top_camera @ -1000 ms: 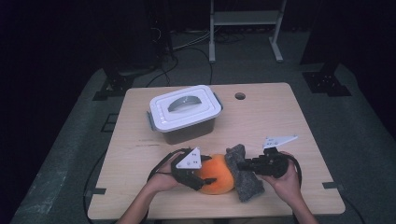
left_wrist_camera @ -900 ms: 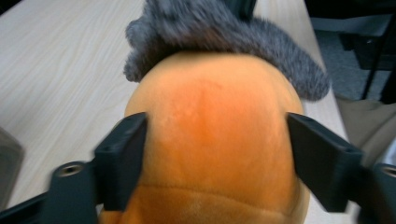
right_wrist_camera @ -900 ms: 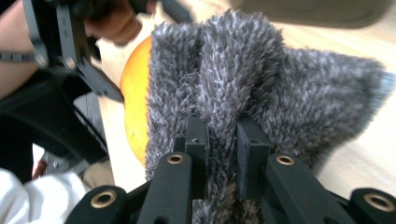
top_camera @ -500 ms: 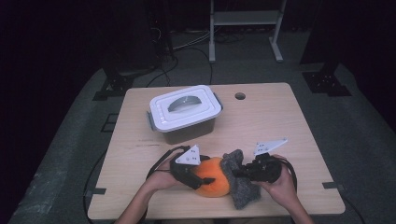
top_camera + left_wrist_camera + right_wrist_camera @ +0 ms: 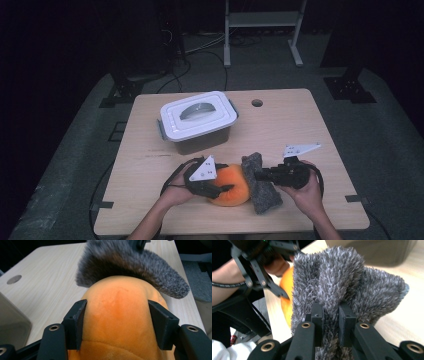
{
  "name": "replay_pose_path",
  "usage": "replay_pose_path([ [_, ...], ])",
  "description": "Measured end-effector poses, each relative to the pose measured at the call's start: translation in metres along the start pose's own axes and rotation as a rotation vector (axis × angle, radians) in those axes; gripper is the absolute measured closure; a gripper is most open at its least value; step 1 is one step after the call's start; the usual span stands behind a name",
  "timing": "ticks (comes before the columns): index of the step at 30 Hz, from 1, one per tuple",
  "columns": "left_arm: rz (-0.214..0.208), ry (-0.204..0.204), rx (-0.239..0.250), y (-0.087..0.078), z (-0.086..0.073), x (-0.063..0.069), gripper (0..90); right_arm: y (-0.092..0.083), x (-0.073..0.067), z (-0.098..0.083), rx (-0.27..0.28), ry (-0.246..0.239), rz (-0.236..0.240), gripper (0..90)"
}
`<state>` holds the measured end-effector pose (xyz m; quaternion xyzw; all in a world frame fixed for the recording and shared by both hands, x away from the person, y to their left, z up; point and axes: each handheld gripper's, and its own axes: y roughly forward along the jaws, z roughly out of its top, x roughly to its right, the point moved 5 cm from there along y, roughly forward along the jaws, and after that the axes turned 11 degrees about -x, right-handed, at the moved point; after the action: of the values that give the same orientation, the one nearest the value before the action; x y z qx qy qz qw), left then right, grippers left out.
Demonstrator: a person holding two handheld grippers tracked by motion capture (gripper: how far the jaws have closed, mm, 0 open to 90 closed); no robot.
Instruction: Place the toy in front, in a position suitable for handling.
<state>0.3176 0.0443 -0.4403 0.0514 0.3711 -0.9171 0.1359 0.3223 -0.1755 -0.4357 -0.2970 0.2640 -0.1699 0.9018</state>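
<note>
High view: the orange plush (image 5: 232, 186) lies on the table (image 5: 310, 130) near its 6 o'clock edge, the grey furry cloth (image 5: 260, 182) touching it at 3 o'clock. The left gripper (image 5: 220, 189) has just been closing, its pads (image 5: 77, 322) now pressed on the plush from 9 o'clock. The right gripper (image 5: 257, 176) is clamped on a fold of cloth. The plush's underside is hidden. The lidded box (image 5: 197, 121) stands at 11 o'clock.
</note>
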Motion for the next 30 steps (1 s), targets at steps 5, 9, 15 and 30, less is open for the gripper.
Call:
replay_pose_path([
  [5,-0.065,-0.034,-0.018,0.000,0.003,0.001,20.2,0.017,-0.003,-0.005,-0.069,-0.022,0.001,76.9],
  [9,-0.127,-0.111,-0.042,0.003,0.002,-0.003,8.2,0.023,-0.019,-0.001,-0.091,-0.093,0.018,76.8],
  [15,-0.117,-0.118,-0.045,0.006,-0.005,-0.003,23.7,0.024,-0.018,-0.004,-0.105,-0.098,0.010,76.8],
  [30,0.015,-0.013,0.010,0.006,-0.003,-0.001,25.2,0.020,-0.003,-0.004,-0.092,-0.005,-0.023,76.6],
])
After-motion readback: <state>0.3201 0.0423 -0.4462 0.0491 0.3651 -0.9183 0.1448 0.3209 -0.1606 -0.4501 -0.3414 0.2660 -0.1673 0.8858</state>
